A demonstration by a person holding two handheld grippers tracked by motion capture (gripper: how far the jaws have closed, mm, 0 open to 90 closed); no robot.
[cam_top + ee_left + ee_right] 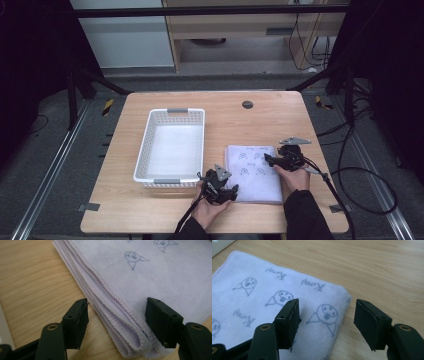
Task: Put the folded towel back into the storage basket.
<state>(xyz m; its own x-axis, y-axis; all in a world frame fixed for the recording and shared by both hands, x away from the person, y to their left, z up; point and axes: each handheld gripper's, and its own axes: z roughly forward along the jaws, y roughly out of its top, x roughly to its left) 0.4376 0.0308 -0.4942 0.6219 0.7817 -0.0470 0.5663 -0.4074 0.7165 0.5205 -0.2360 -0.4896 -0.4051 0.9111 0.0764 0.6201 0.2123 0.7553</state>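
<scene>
Folded towel lies flat on wooden table, right of white basket and just beside it, near the table's front edge. Pale lilac cloth, small printed cartoon faces and script words on top. Folded several times; the left gripper view shows stacked hemmed layers at one side, with a rounded fold at the near corner.

Left gripper sits at the towel's front left corner, held by the person's left hand. Jaws spread wide. In the left gripper view, left gripper straddles the towel's corner: one jaw over bare table beside the layered edge, the other over the towel's top surface. Corner lies between the jaws, pads not pressing on it.

Right gripper is over the towel's right side toward the far corner, held by the right hand, grey plate on top, cable trailing off to the right. In the right gripper view, right gripper has jaws apart: one above the printed cloth, the other above bare wood past the towel's folded edge. That edge runs between the jaws, no pinch on it. Cannot tell if the tips touch the cloth or the table.

Basket has a perforated wall and grey handles on both short ends.
</scene>
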